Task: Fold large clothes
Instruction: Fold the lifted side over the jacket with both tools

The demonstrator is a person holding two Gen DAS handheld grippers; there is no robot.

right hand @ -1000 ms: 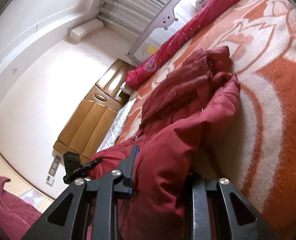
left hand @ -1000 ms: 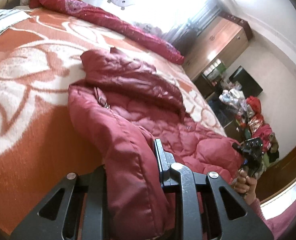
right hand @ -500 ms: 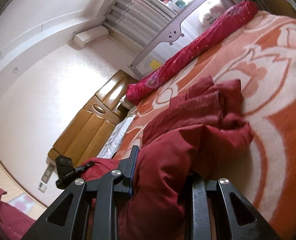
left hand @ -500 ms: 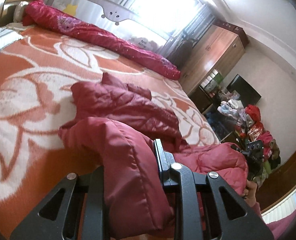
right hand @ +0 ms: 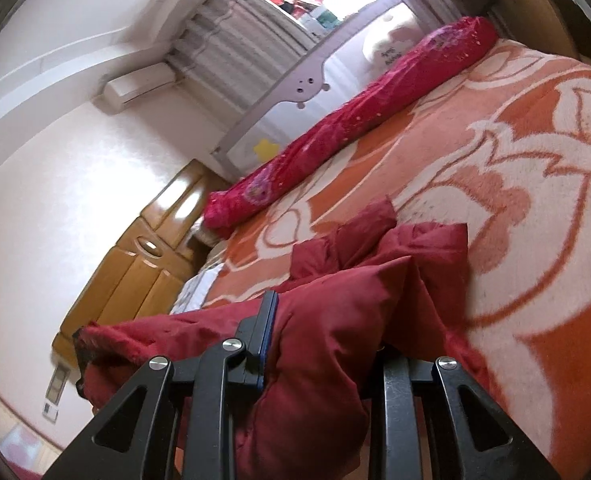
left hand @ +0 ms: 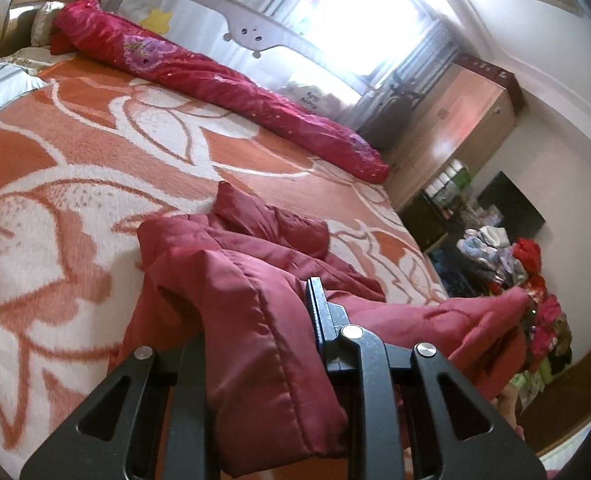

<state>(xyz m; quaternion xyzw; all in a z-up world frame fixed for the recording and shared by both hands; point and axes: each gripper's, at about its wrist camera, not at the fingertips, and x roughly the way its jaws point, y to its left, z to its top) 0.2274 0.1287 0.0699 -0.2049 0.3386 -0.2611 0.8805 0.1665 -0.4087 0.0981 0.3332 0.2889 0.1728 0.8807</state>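
Dark red padded cloth filled the left claw, which was clamped on a thick fold of the jacket. The right claw likewise gripped a bunched edge of the same jacket. Between the two claws the jacket hung raised, while its far part lay crumpled on the bed's orange and white blanket. Beyond it, a rolled pink quilt lay along the grey bed rail.

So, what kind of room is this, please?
Most likely a home bedroom: a bed with an orange flowered blanket, a padded headboard, and a wooden wardrobe by the window.
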